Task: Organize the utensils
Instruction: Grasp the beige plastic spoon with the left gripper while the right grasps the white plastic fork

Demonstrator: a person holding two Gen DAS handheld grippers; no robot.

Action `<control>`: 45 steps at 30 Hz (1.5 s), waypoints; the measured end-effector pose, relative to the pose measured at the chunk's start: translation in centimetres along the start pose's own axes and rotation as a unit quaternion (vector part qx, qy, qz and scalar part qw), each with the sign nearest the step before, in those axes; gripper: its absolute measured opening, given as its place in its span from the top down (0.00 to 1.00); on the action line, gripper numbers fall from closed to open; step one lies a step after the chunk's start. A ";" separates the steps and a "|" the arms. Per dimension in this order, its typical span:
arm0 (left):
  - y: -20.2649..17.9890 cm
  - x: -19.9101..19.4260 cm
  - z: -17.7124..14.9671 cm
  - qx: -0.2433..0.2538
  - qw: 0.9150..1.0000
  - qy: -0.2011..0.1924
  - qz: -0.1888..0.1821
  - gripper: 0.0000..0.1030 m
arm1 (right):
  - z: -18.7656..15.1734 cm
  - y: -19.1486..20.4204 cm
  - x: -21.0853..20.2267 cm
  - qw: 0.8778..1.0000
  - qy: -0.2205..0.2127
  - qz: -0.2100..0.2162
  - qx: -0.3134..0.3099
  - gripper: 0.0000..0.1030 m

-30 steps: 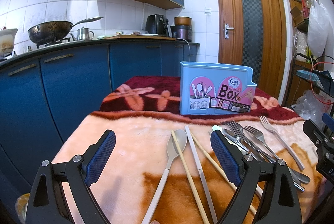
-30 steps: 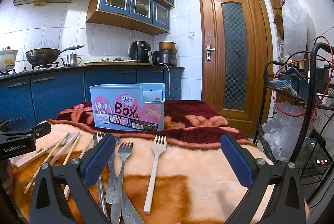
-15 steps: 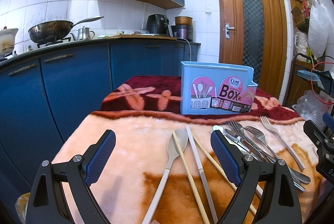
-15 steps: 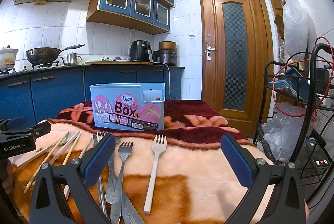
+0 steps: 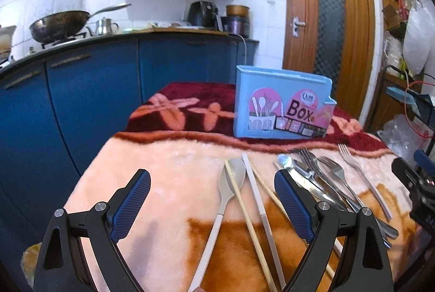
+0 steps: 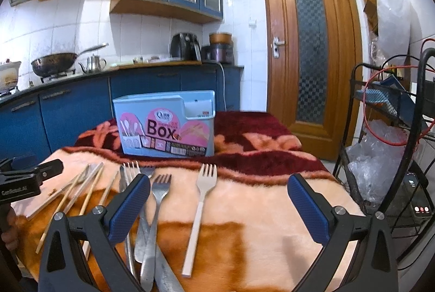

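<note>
In the left wrist view, the left gripper hangs low in the frame with its jaws spread wide, holding nothing. A pale spoon and three chopsticks lie on the blanket between its blue pads, running toward the bottom edge. Just right of the right pad sits a pile of metal cutlery holding at least two forks and a knife; the exact count is unclear where they overlap.

In the right wrist view, the right gripper is likewise released and empty. One cream fork lies apart between its fingers, nearer the left pad. The light blue utensil box stands upright at centre left, well beyond the fingertips.
</note>
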State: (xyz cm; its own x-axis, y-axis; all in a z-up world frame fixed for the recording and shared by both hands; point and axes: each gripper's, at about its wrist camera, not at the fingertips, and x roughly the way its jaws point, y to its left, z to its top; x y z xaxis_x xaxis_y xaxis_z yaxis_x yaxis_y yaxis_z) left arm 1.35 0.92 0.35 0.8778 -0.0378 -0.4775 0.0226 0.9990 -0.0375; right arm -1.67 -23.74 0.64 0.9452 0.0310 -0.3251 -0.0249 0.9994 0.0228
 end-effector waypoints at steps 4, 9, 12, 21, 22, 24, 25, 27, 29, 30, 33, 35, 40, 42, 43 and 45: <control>0.4 0.5 0.6 0.023 0.999 0.035 0.005 0.10 | 0.9 -0.7 0.7 0.999 0.046 0.005 -0.008 0.00; 0.8 1.3 1.1 0.056 0.995 0.076 0.017 0.10 | 1.8 -1.5 1.9 0.994 0.108 0.016 -0.011 0.00; 1.0 2.1 1.3 0.070 0.991 0.115 0.018 0.10 | 2.2 -1.5 3.0 0.988 0.149 0.022 -0.023 0.02; 1.0 4.4 1.2 0.109 0.973 0.203 0.014 0.10 | 2.7 -0.9 6.9 0.959 0.272 0.056 -0.052 0.33; 0.9 4.6 1.2 0.113 0.971 0.210 0.015 0.10 | 2.7 -0.9 7.3 0.956 0.282 0.058 -0.053 0.38; 0.9 5.0 1.2 0.121 0.967 0.225 0.011 0.10 | 2.5 -0.7 8.2 0.947 0.311 0.072 -0.049 0.45; 0.9 5.1 1.2 0.125 0.965 0.231 0.008 0.10 | 2.5 -0.7 8.5 0.943 0.321 0.077 -0.047 0.50; 0.9 5.3 1.2 0.129 0.963 0.237 0.003 0.15 | 2.2 -0.5 9.2 0.935 0.342 0.083 -0.047 0.55; 0.9 5.7 1.3 0.128 0.961 0.246 -0.004 0.23 | 2.1 -0.2 9.8 0.931 0.351 0.083 -0.054 0.57; 0.9 5.9 1.3 0.124 0.960 0.252 -0.010 0.27 | 2.2 -0.1 10.0 0.930 0.354 0.082 -0.059 0.57; 0.6 6.6 1.7 0.119 0.956 0.265 -0.030 0.39 | 2.5 0.1 10.5 0.925 0.365 0.083 -0.061 0.57; 0.0 7.1 2.1 0.126 0.953 0.271 -0.039 0.43 | 2.7 0.1 11.0 0.922 0.373 0.086 -0.060 0.57; -1.0 8.5 2.9 0.138 0.945 0.291 -0.055 0.57 | 3.1 0.1 11.8 0.913 0.393 0.090 -0.061 0.59; -1.2 9.0 3.2 0.133 0.941 0.302 -0.068 0.68 | 3.1 0.2 11.9 0.911 0.397 0.089 -0.066 0.62; -1.3 9.1 3.3 0.129 0.941 0.305 -0.072 0.72 | 3.1 0.2 12.0 0.911 0.397 0.088 -0.067 0.64; -1.3 9.1 3.3 0.121 0.940 0.308 -0.078 0.81 | 3.2 0.5 12.0 0.911 0.396 0.084 -0.073 0.70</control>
State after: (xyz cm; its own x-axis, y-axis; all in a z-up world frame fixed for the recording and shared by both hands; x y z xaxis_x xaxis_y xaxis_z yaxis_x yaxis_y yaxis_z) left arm 10.90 -0.61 -1.03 0.4119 -0.1160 -0.9038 0.3026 0.9530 0.0155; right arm 10.69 -22.88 -0.26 0.3934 0.1264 -0.9106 -0.2453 0.9690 0.0285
